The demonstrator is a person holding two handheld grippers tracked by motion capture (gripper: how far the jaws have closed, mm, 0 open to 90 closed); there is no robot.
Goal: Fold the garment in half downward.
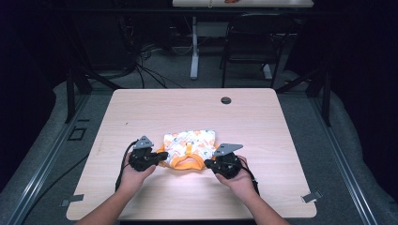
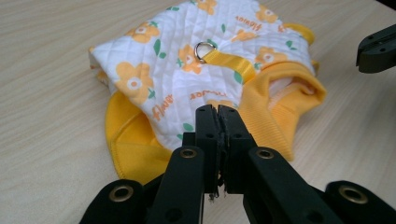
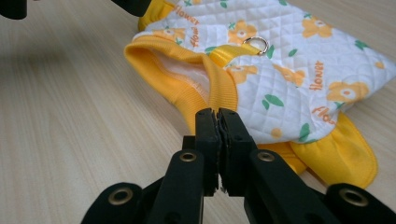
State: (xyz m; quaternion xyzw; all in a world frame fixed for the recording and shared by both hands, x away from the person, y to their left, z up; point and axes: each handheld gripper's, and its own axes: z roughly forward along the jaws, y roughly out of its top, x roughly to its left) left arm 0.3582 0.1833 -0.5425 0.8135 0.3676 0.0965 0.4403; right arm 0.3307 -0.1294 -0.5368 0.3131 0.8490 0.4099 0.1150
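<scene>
Nearest, at the bottom of the high view, two forearms come in and the hands hold the left gripper point(image 1: 149, 157) and the right gripper point(image 1: 220, 162) at lower centre, one on each side of a small quilted pet garment point(image 1: 189, 147) lying on the wooden table point(image 1: 263, 126). From that height each gripper seems to touch the cloth's near corners, but whether either grips it cannot be told.

Closer in, the left gripper view shows the left gripper point(image 2: 218, 110) with its jaws pressed together, tips at the garment's point(image 2: 187, 70) near edge; whether cloth is caught between them is unclear. At the right edge of that frame sits part of the right gripper point(image 2: 377, 46). The right gripper view shows the right gripper point(image 3: 217, 113) likewise closed at the yellow ribbed trim point(image 3: 187, 88).

These two views add what the high one lacks: orange flowers, green leaves, the word "Flower", a metal ring point(image 3: 256, 45) on a yellow strap point(image 2: 231, 63).

Farther off, beyond the table, the high view has a chair point(image 1: 253, 42) and floor cables point(image 1: 145, 68).
</scene>
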